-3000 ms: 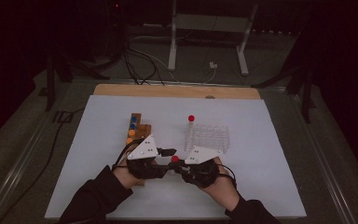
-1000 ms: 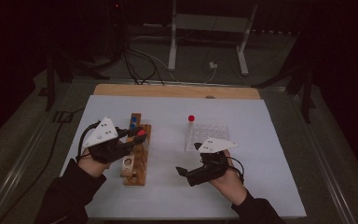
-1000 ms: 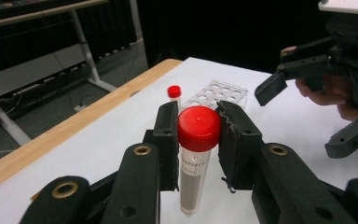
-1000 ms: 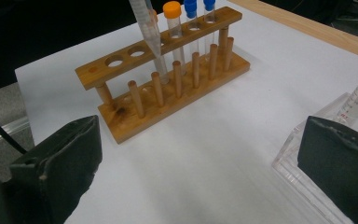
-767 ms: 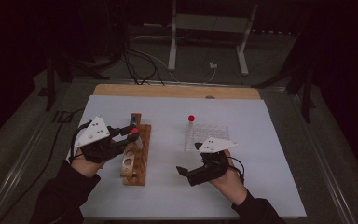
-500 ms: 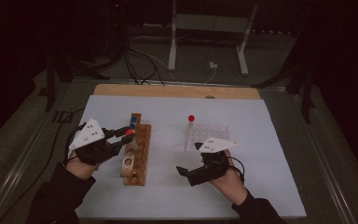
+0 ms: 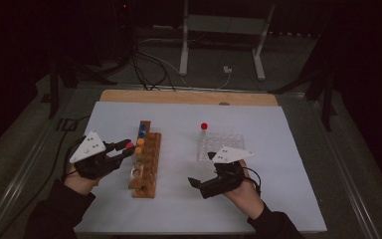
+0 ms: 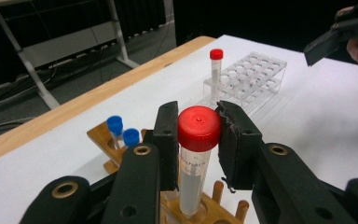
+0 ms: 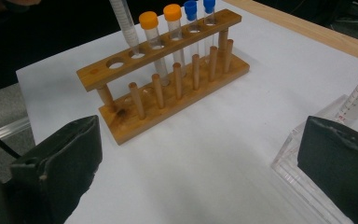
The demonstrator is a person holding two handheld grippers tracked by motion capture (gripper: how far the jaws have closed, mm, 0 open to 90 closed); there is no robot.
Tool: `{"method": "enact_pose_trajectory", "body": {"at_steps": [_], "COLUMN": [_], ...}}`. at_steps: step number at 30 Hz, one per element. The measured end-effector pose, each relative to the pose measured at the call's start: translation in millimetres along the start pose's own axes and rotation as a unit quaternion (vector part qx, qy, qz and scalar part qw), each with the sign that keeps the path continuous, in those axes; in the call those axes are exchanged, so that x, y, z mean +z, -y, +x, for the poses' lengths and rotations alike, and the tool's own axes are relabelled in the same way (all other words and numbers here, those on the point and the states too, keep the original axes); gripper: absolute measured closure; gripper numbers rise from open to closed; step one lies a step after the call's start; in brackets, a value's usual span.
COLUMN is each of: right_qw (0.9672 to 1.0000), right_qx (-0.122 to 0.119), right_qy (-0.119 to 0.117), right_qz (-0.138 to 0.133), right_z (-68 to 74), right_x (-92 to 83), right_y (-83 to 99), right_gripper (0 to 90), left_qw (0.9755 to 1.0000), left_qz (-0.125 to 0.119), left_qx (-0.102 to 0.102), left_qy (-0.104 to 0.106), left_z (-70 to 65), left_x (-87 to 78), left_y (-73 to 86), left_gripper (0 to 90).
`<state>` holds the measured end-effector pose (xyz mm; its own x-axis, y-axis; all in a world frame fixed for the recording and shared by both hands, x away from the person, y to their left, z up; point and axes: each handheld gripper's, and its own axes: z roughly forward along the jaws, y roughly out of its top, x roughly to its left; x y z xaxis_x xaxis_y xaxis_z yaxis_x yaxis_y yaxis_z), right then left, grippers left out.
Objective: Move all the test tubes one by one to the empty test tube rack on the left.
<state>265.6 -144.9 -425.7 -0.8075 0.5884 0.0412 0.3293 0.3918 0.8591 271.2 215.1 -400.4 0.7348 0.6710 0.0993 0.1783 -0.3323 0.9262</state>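
Note:
My left gripper [image 7: 127,148] is shut on a red-capped tube [image 8: 198,128], with the pads pressed on its cap. It holds the tube tilted at the left side of the wooden rack [image 7: 146,164]. In the right gripper view the tube's lower tip [image 9: 131,44] dips into a hole in the rack's top bar [image 9: 168,100], beside two orange-capped tubes [image 9: 161,18]. My right gripper [image 7: 202,169] rests open on the white sheet, with nothing between its jaws, near the clear rack [image 7: 224,142]. A second red-capped tube [image 7: 204,132] stands in the clear rack.
Two blue-capped tubes [image 9: 198,7] fill the wooden rack's far end. White sheet [image 7: 278,189] lies bare between the two racks and in front of them. A wooden strip [image 7: 179,96] edges the table's far side, with cables and a stand's legs beyond it.
My left gripper has carried the red-capped tube leftward and slightly down, from over the wooden rack to its left side. The right gripper has kept still.

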Motion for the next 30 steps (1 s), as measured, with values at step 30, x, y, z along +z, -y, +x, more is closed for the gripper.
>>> {"method": "enact_pose_trajectory", "body": {"at_steps": [30], "right_qw": [1.0], "right_qx": [0.005], "right_qy": [-0.005], "right_qz": [0.0], "right_z": [-1.0], "right_x": [-1.1], "right_y": [-0.1], "right_gripper": [0.0], "left_qw": [0.9981], "left_qz": [0.06], "left_qx": [-0.004], "left_qy": [0.016], "left_z": [-3.5], "left_x": [26.2], "left_y": [27.0], "left_gripper": [71.5]}}
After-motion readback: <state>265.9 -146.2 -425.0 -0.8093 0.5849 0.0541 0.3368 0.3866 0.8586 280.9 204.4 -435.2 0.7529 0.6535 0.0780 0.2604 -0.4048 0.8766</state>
